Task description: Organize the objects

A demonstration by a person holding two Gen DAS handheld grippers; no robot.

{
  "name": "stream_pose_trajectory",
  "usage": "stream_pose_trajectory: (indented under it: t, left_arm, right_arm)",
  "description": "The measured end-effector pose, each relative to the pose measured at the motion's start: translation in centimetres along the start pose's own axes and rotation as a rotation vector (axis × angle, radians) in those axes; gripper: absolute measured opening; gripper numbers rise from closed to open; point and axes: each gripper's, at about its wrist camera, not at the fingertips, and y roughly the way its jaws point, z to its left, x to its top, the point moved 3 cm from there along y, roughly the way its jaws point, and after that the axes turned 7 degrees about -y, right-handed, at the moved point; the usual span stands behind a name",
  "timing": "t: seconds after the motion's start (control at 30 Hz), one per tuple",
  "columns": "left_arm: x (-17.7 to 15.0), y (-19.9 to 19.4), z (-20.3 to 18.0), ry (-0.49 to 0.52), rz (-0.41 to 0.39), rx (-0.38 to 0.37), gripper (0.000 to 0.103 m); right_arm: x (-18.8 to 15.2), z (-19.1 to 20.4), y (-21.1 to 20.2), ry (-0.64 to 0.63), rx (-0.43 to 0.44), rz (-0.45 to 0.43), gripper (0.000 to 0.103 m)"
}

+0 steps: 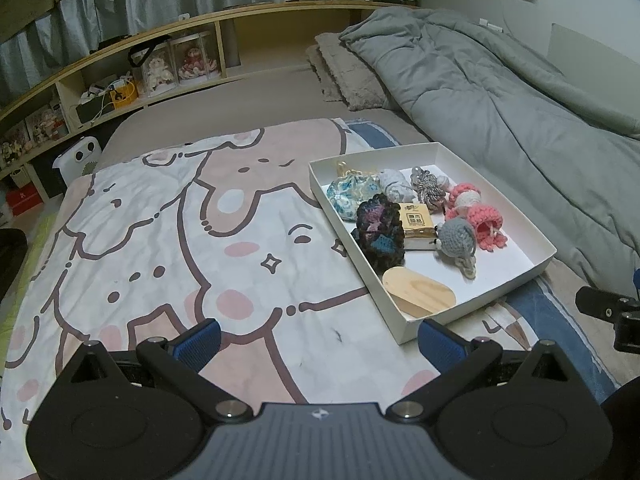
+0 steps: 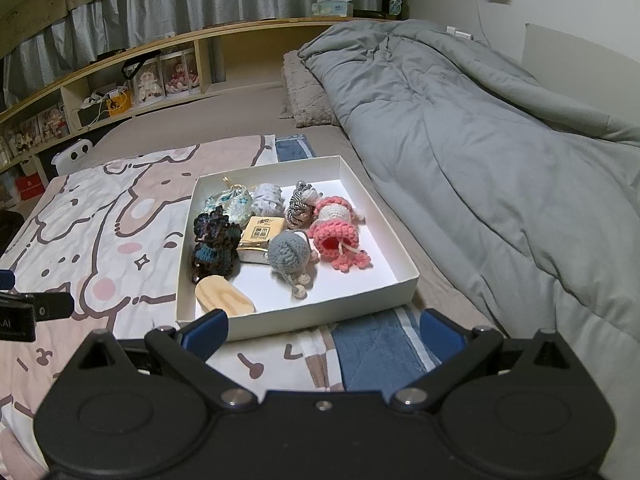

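Nine or so small things sat bunched in the white box (image 2: pixel 320 312), which lay on the cartoon blanket (image 1: pixel 160 240) toward the bed's right side, just beside the grey duvet (image 2: pixel 480 160). Both of my grippers hung short of it with jaws spread wide and nothing in them: the left gripper (image 1: pixel 318 340) over bare blanket off the box's near left corner, the right gripper (image 2: pixel 324 334) just off its near wall.

Most of the load looked light and soft to me. The dark crochet piece (image 2: pixel 214 246), the grey crochet ball (image 2: pixel 289 254) and the pink crochet piece (image 2: pixel 338 242) would squash under a pinch, so I judged a firm bite across the fattest part of each best, clear of the loose dangling cords that could snag a neighbour. The floral pouch (image 2: pixel 230 206) was limp; I would have taken it at the gathered neck. The small tan packet (image 2: pixel 262 238) seemed boxy and a little crushable, best held across its short sides. The wooden oval (image 2: pixel 224 294) was the only stiff, smooth thing, leaning on the near left corner; I expected it to slip, so its edges were the place to clamp. The box itself looked like thin card, likely to flex if lifted by one wall.
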Motion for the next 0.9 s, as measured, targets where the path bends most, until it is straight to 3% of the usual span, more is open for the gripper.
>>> stream_pose_trajectory:
  t: [0.9]
  left_arm:
    - [0.04,0.05,0.05,-0.017,0.007,-0.002,0.103]
  right_arm:
    - [0.03,-0.07,0.07,0.001,0.001,0.001,0.103]
